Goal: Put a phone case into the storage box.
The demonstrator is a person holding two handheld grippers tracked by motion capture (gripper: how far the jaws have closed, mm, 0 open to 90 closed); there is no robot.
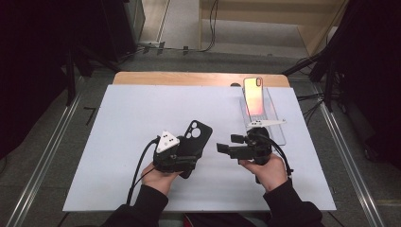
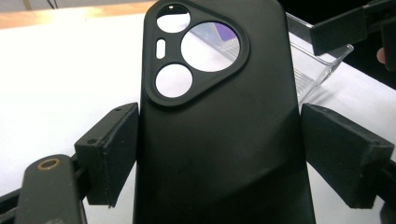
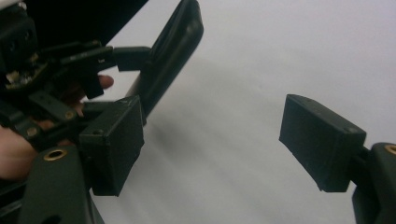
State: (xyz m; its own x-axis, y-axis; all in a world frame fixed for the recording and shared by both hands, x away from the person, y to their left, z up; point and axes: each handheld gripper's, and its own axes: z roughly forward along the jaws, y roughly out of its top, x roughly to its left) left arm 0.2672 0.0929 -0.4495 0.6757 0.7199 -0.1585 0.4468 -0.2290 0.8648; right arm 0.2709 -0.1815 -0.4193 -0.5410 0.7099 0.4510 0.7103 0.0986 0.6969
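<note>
A black phone case (image 1: 196, 134) with a three-cornered camera cutout is held up off the white sheet. My left gripper (image 1: 189, 153) is shut on it, its pads pressing the case's two long edges (image 2: 219, 140). In the left gripper view the left gripper (image 2: 219, 156) holds the case near its middle. My right gripper (image 1: 227, 144) hangs just right of the case, pointing left at it. Its jaws stand wide open (image 3: 219, 140) with nothing between them. The case (image 3: 175, 51) shows edge-on at the upper left of the right gripper view.
A phone (image 1: 253, 97) with a pink-orange back leans on a clear plastic stand (image 1: 278, 130) at the back right. A white sheet (image 1: 118, 142) covers the wooden table (image 1: 189, 78). Metal rails and dark gear flank the table.
</note>
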